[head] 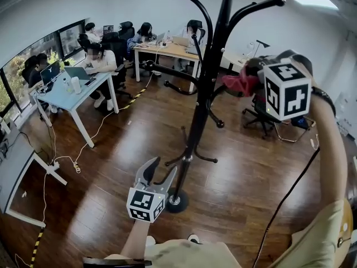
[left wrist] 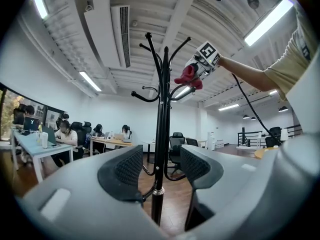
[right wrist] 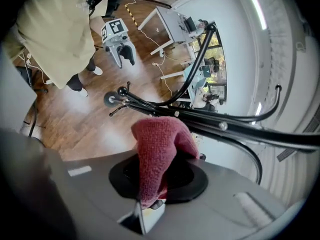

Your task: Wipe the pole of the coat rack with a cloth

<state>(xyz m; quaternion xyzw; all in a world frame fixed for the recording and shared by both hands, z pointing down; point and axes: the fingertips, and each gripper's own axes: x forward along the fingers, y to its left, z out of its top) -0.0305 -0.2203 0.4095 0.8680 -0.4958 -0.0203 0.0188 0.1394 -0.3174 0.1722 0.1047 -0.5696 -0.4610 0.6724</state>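
Head view: black coat rack [head: 177, 201] stands upright on a dark wooden floor [head: 240, 172]; its pole [head: 209, 77] runs up the middle of the frame with curved hook arms at the top and halfway up.

Right gripper [head: 251, 74] is raised at arm height, just right of the pole; its jaws are closed tight on a red cloth [head: 239, 85]. In the right gripper view the cloth [right wrist: 157, 144] is pinched at the right gripper's [right wrist: 157, 176] jaws and bunches up toward the pole [right wrist: 240, 129]. The cloth sits at the level of the middle hook arms; whether it touches the pole cannot be told.

Left gripper [head: 163, 165] is held low, near the rack's round base, pointing up; its jaws are apart and hold nothing. In the left gripper view the pole [left wrist: 162, 114] shows through the gap of the left gripper [left wrist: 161, 159], farther off and not clamped; the cloth [left wrist: 187, 76] and the right gripper [left wrist: 200, 64] show high beside it.

Background: people seated at a pale blue desk [head: 70, 96] and a wooden desk [head: 167, 50]; white cable [head: 72, 161] trails on the floor.
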